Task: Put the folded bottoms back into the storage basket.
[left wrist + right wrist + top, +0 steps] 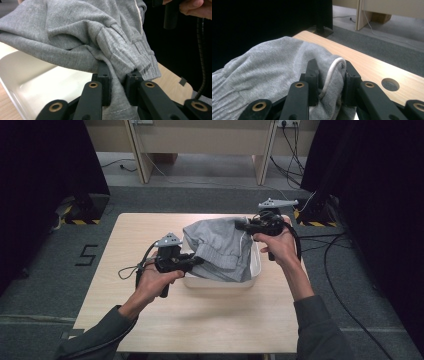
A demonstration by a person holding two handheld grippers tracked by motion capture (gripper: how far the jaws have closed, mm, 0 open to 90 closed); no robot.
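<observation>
- The left tongs (197, 261) are clamped on the ribbed hem of a grey sweatshirt (220, 247), cloth bunched between the pads.
- The right tongs (241, 225) pinch the sweatshirt's far edge, with a white drawstring (331, 72) caught in the fold.
- The sweatshirt hangs between both tongs, draped over a white plastic tub (255, 270) on the wooden desk (200, 315).

The grey garment (75, 37) pinched in my jaws is soft, matt knit cloth with a ribbed cuff (130, 55) and a smooth white cord (332, 72). The white tub (37, 82) looks like smooth, faintly glossy plastic. My table (210, 320) is pale matt wood with visible grain.
</observation>
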